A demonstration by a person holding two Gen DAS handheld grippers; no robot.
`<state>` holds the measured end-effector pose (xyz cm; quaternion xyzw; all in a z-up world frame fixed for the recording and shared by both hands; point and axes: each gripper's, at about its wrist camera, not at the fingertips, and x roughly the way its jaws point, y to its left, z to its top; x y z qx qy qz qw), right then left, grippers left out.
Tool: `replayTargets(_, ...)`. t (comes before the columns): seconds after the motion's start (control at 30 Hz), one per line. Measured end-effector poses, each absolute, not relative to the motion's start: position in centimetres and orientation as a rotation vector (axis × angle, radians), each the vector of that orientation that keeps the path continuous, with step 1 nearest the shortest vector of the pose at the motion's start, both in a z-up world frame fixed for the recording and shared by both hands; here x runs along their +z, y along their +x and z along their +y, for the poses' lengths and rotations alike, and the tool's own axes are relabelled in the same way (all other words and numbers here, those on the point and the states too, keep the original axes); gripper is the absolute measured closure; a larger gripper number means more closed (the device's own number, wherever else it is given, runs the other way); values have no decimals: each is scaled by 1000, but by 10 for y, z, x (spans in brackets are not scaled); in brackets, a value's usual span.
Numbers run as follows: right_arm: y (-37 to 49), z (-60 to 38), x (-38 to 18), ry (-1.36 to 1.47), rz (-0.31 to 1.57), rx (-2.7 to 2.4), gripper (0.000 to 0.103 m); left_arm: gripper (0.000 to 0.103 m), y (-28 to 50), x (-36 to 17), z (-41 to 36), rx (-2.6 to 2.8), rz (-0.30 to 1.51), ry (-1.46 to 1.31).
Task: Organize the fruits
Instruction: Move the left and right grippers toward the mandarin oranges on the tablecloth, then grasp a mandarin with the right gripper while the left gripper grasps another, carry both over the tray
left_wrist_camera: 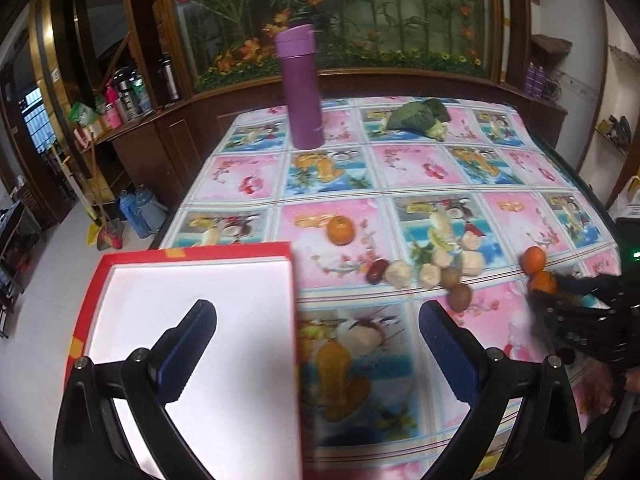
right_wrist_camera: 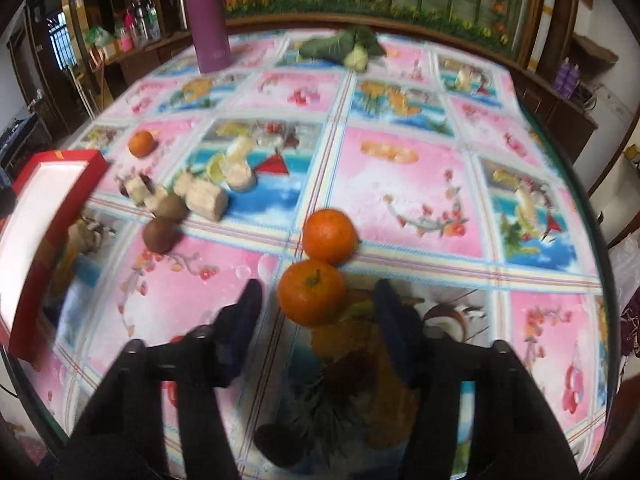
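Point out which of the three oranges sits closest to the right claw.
The near orange, stem up, lying between the right claw fingertips. A second orange touches it just beyond; the third orange lies far off near the red box.

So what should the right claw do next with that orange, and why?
Probably ease the right gripper a little further forward and close on the near orange. Its fingers sit either side of that orange but do not seem to press it yet. A second orange touches it just behind, so go gently. The red box under the open left gripper is empty.
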<state>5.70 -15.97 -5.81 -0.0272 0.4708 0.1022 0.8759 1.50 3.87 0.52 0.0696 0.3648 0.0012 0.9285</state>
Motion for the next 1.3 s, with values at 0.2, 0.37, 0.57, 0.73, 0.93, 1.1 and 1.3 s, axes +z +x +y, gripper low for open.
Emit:
replayTargets(0.2,54,-184,-59,74,963,251,66,2,30,1,-13,-107,765,196)
replayTargets(0.37,44,-225,-40,185,881,236,66,2,53,-13,-65,-199,815,206)
replayTargets(0.57,38,-259,-28,248,806,140,66,5,74,-38,-123,-302,871,205)
replayTargets(0.73,40,-276,-32,248,787,79,66,22,84,-57,-147,-336,931,231)
replayTargets(0.93,40,-291,-35,278,778,59,66,44,90,-64,-160,-401,943,214)
replayTargets(1.1,43,-288,-37,265,786,64,66,71,90,-69,-163,-489,971,180)
replayTargets(1.3,44,-276,-33,254,788,63,66,72,85,-58,-149,-502,933,133)
